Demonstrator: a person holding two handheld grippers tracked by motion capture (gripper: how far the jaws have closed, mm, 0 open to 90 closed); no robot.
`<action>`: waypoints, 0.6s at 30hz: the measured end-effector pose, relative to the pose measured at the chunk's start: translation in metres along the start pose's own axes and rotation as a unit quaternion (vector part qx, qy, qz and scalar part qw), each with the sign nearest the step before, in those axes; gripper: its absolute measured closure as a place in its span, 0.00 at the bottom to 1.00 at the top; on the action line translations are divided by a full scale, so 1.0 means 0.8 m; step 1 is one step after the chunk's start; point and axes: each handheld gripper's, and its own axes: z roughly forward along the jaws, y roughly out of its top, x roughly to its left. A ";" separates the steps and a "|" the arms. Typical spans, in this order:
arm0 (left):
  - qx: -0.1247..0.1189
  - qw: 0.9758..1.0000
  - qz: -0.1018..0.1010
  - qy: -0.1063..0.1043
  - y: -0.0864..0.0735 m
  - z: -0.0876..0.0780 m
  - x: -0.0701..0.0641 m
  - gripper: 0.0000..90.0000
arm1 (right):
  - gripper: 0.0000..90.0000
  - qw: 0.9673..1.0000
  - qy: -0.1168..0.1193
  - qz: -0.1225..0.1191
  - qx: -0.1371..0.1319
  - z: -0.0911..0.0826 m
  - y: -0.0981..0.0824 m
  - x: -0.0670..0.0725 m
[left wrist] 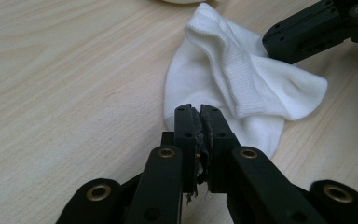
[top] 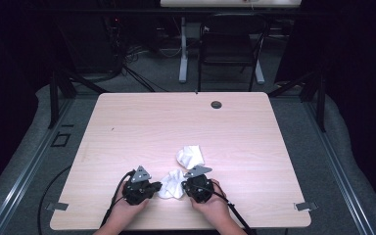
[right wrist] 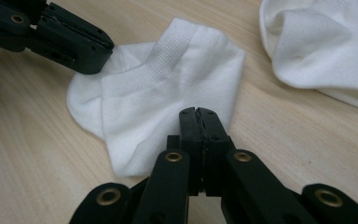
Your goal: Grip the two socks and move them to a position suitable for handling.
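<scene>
In the high view, two hands come in from the bottom edge of the frame, each with a hand-held gripper, and a crumpled white sock lies between them on the pale wooden bench, low and just left of centre. The left hand-held gripper sits at the sock's left side and the right hand-held gripper at its right side, both close against the fabric. A second white sock lies bunched a little above and to the right of the first, near it; whether the two touch cannot be told from above. In the left gripper view, that gripper's own black jaws rise from the bottom centre and stand pressed together, their tips over the near edge of the sock; whether any fabric is caught between them cannot be told. The other gripper enters at the upper right of that frame, its tip on the sock's ribbed cuff. In the right gripper view, the jaws are likewise shut tight at the sock's near edge, with no cloth seen between the pads. The left gripper reaches in from the upper left onto the sock's far edge, and the second sock lies at the upper right.
</scene>
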 end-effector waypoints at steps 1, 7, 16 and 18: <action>0.001 1.000 0.003 -0.001 0.000 0.000 -0.001 0.96 | 1.00 1.000 0.000 0.001 -0.001 -0.004 -0.004 0.002; 0.004 1.000 0.009 -0.009 -0.002 -0.001 -0.011 0.96 | 1.00 1.000 0.001 0.008 -0.001 -0.012 -0.013 0.005; 0.008 1.000 0.015 -0.018 -0.006 -0.004 -0.023 0.96 | 1.00 1.000 -0.001 0.011 0.007 -0.025 -0.026 0.017; 0.008 1.000 0.019 -0.017 -0.007 -0.004 -0.026 0.96 | 0.99 1.000 -0.001 0.016 0.004 -0.029 -0.027 0.019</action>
